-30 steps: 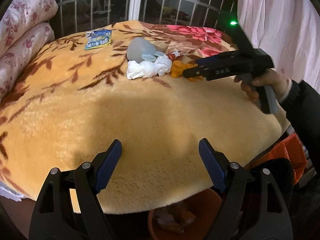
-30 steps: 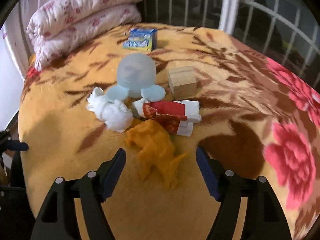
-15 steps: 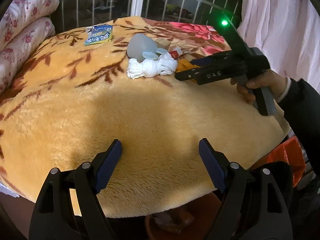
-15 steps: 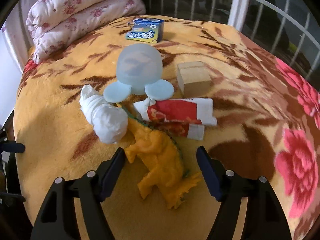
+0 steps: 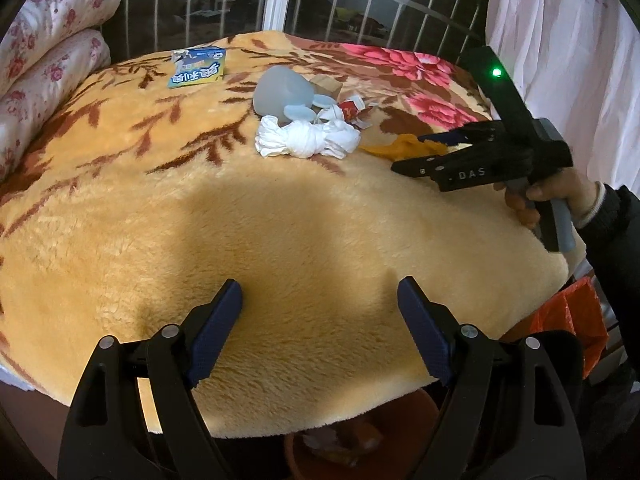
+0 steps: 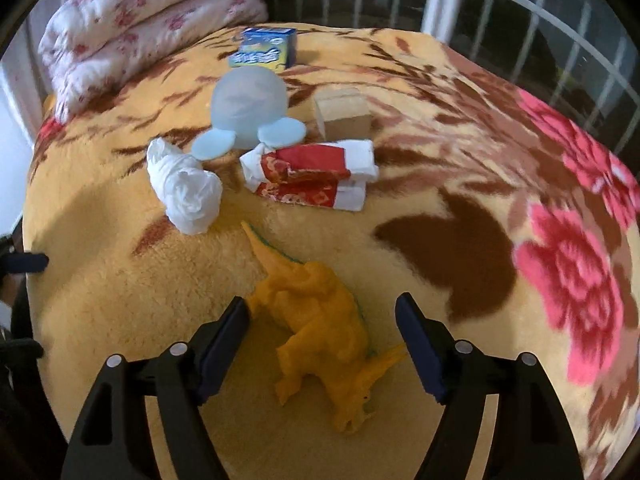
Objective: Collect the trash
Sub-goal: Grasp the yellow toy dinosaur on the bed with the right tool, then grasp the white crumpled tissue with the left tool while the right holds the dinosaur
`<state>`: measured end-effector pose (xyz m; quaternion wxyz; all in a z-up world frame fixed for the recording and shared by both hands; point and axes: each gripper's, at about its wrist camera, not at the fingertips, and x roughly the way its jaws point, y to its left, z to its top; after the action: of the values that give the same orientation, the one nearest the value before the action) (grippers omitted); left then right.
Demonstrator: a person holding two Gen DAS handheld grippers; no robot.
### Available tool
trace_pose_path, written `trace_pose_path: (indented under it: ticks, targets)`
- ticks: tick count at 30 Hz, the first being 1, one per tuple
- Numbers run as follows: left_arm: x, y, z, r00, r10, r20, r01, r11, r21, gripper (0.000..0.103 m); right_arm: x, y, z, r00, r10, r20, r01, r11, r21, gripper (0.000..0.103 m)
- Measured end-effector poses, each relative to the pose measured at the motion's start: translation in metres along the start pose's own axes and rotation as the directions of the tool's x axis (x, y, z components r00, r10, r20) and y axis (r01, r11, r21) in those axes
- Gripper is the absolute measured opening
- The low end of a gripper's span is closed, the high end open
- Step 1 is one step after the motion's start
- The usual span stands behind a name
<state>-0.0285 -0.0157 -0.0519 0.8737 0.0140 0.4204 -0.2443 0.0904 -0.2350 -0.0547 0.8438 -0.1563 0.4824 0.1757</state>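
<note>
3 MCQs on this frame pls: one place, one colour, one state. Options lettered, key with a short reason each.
1. Where does the orange toy dinosaur lie relative to the right hand-held gripper?
A. Between its open fingers, on the blanket
B. Beside the blue box
C. On the folded quilt

2. What colours is the crumpled wrapper in front of the wooden block?
A. Green and black
B. Red and white
C. All blue

3. What is the state of the left hand-held gripper?
A. Shut on the white wad
B. Shut on nothing
C. Open, holding nothing

Key:
1 A, the right wrist view shows the dinosaur lying between the two spread fingers.
2 B, red print with white ends.
3 C, its fingers stand apart over bare blanket, well short of the white plastic wad.
</note>
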Motion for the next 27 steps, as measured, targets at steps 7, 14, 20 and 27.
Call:
trace_pose_path:
  ticks: [7,14,20,27]
  targets:
    - [-0.005,-0.003,0.002,1.000,0.000,0.004,0.000,1.000,0.010,0.078,0.008,-0.001,0.013,0.997,0.051,-0.057,-0.059,0.989,-0.136,0.077]
    - [-0.003,-0.006,0.014,1.000,0.020,0.005,-0.020,0.999,0.038,0.078,0.022,-0.008,0.027,0.957,0.148,-0.250,-0.185,0.974,-0.132,0.071]
    - [0.012,-0.014,0.050,0.996,0.077,0.034,-0.082,0.980,0.181,0.078,0.022,-0.015,0.022,0.943,0.203,-0.264,-0.217,0.976,-0.026,0.056]
    - [0.065,-0.018,0.097,0.996,0.089,-0.001,-0.082,0.925,0.370,0.078,-0.012,-0.011,-0.010,0.991,0.093,-0.098,-0.079,0.988,0.135,0.054]
